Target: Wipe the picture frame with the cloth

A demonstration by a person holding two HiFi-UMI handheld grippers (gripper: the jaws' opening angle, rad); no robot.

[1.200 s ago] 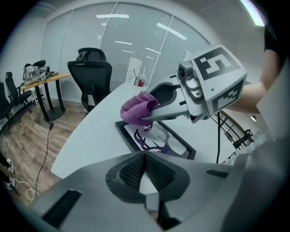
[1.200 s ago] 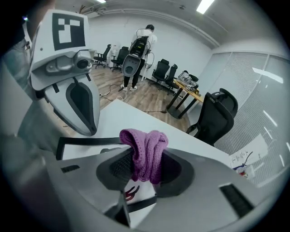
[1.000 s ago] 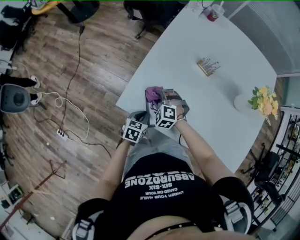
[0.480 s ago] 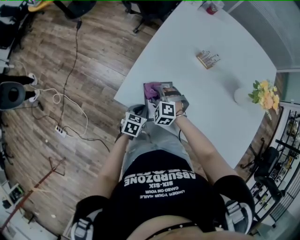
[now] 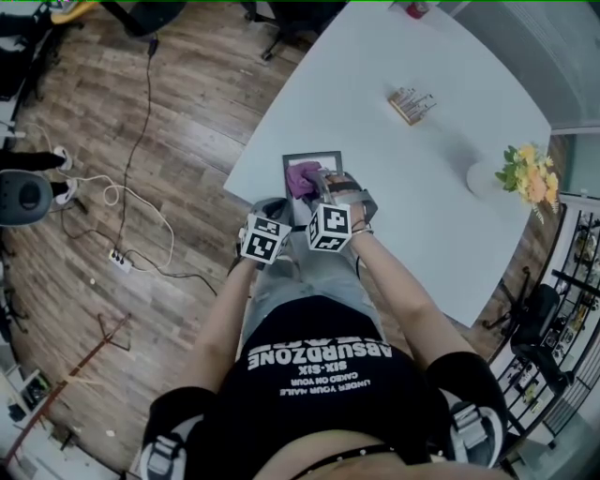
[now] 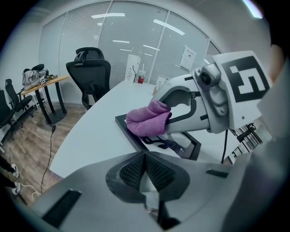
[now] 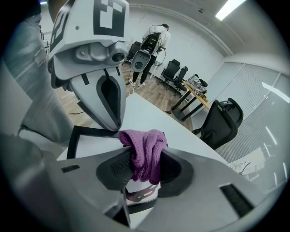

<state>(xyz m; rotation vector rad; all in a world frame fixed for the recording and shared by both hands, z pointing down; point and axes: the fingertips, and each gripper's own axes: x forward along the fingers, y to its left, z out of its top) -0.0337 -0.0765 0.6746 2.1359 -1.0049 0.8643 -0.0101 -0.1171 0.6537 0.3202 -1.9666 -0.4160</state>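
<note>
A black picture frame [image 5: 325,156] lies flat on the white table [image 5: 422,206], close to its near edge. My right gripper [image 5: 315,183] is shut on a bunched purple cloth [image 5: 302,178] that rests on the frame's glass. In the right gripper view the cloth [image 7: 144,152] fills the jaws of the right gripper [image 7: 144,159] above the frame [image 7: 72,141]. My left gripper [image 5: 277,208] is just left of it, shut with nothing in it [image 6: 145,159], its tips down by the frame's near-left edge. From the left gripper view the cloth [image 6: 147,120] sits on the frame [image 6: 131,135].
Farther back on the table are a small card holder [image 5: 412,103], a vase of yellow flowers [image 5: 523,180] at the right, and a red cup [image 5: 413,8]. A black office chair [image 6: 92,72] stands beyond the table's end. Cables and a power strip [image 5: 120,260] lie on the wooden floor.
The right gripper has drawn the cloth a little toward the person across the frame, so the frame's far edge now shows. The left gripper has hardly moved.
</note>
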